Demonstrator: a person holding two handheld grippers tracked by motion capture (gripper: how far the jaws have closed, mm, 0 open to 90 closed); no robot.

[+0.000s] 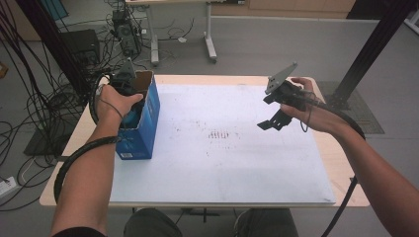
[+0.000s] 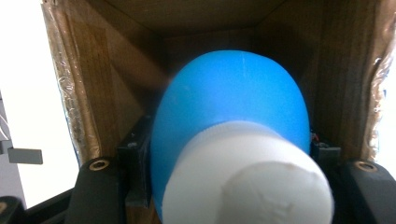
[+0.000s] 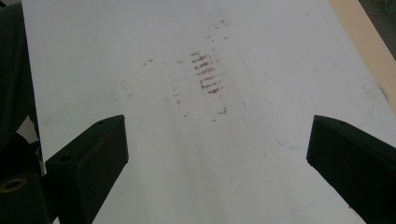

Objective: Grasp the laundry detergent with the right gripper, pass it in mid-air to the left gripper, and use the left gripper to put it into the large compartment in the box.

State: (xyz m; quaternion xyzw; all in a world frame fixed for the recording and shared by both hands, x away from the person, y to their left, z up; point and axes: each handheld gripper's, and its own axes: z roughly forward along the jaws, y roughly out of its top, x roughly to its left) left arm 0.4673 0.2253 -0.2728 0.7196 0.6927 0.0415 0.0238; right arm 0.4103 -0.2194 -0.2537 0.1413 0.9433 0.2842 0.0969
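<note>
At the left edge of the white mat (image 1: pixel 222 163), the left gripper (image 1: pixel 129 101) reached down into the open top of a blue cardboard box (image 1: pixel 143 131), its jaws clamped on a blue and white object (image 2: pixel 233 140) that sat inside the box, hemmed in on all sides by the brown inner walls. The box stood upright near the left rim of the wooden table (image 1: pixel 346 163), with little room between it and that edge. Across the mat, well apart from the box, the right gripper (image 1: pixel 272 121) hung above the surface near the right side, its jaws spread wide with nothing between them. The broad middle of the mat lay open between the two hands, marked by a patch of brownish smudges (image 3: pixel 208 72). Beyond the table, tangled cables (image 1: pixel 29 113) covered the floor on the left, a second desk's legs (image 1: pixel 210 42) stood behind, and a black post (image 1: pixel 370 49) rose at the right.
</note>
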